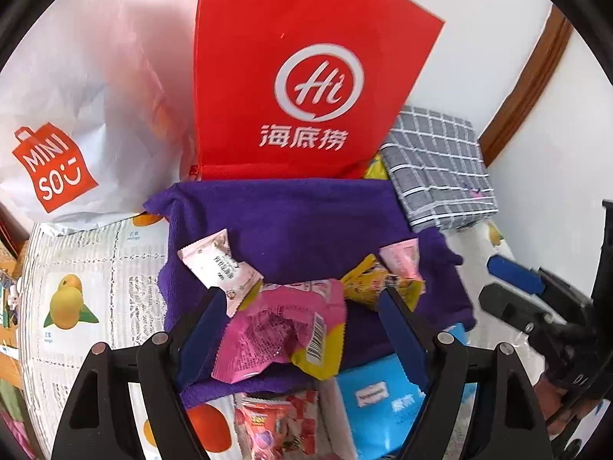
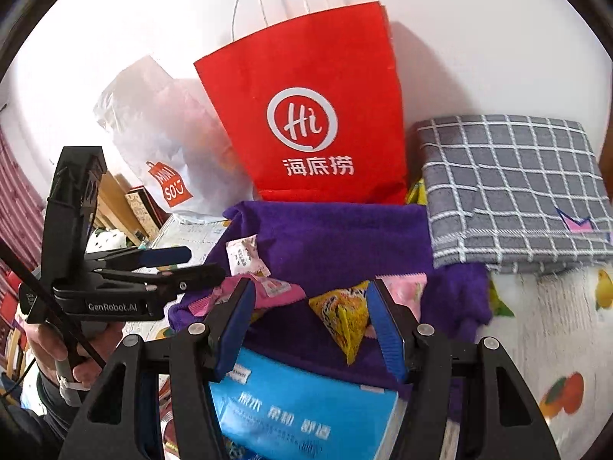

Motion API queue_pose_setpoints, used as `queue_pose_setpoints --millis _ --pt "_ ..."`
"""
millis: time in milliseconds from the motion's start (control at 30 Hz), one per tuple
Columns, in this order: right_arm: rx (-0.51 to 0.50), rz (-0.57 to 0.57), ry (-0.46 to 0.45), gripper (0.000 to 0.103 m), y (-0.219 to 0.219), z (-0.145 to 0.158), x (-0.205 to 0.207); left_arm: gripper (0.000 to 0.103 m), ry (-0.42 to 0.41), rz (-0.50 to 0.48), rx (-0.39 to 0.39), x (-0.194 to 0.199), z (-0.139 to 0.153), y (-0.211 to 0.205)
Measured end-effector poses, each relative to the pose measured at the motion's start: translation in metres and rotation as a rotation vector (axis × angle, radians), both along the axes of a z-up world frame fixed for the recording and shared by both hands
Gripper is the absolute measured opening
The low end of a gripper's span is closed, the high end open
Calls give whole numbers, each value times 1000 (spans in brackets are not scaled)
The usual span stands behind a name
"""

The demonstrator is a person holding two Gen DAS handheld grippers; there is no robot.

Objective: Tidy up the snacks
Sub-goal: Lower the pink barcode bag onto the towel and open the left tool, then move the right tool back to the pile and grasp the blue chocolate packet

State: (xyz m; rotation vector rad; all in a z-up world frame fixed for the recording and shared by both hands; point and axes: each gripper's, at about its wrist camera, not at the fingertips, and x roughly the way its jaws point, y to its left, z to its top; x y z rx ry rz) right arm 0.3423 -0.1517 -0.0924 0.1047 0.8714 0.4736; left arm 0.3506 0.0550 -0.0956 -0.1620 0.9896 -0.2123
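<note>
The left gripper (image 1: 302,329), black-armed with blue-padded fingers, hangs with its jaws spread wide above a crumpled pink foil snack packet (image 1: 283,329) that lies loose between them on a rumpled purple terry towel (image 1: 306,222); nothing is pinched. The right gripper (image 2: 308,329) is likewise splayed, straddling a yellow triangular snack packet (image 2: 341,318) without touching it, above a light blue soft pack with white lettering (image 2: 306,414). On the same towel rest a white printed candy wrapper (image 1: 220,264) to the left and a pale pink wrapper (image 1: 402,260) just beside the yellow one. Behind the towel a red paper carrier bag with a white "Hi" logo (image 1: 306,76) stands upright, a white plastic shopping bag with a red emblem (image 1: 76,134) slumps to its left, and a folded grey checked cloth (image 2: 509,191) lies to its right on the fruit-printed tablecloth (image 1: 76,268).
</note>
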Motion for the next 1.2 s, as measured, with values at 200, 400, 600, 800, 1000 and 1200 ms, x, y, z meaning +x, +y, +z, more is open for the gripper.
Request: queue_pose_setpoints --millis 200,400,600,800,1000,1200 --pt "-31 -33 -12 60 1 13 -32 80 -59 -19 -30 -20 30 1" --pt "-47 -86 -18 60 3 22 -68 80 -121 -57 -21 -39 56 -2" --pt "-78 -166 -47 60 -1 29 -100 80 -174 -121 22 -54 73 -15" --pt "-92 -224 -64 60 -14 31 -127 80 -180 -132 -25 -73 79 -10" --pt "-65 -222 2 60 -22 22 -141 80 -173 -121 -17 -99 71 0" --pt "-88 -199 25 60 -13 2 -159 80 -165 -99 5 -122 61 11"
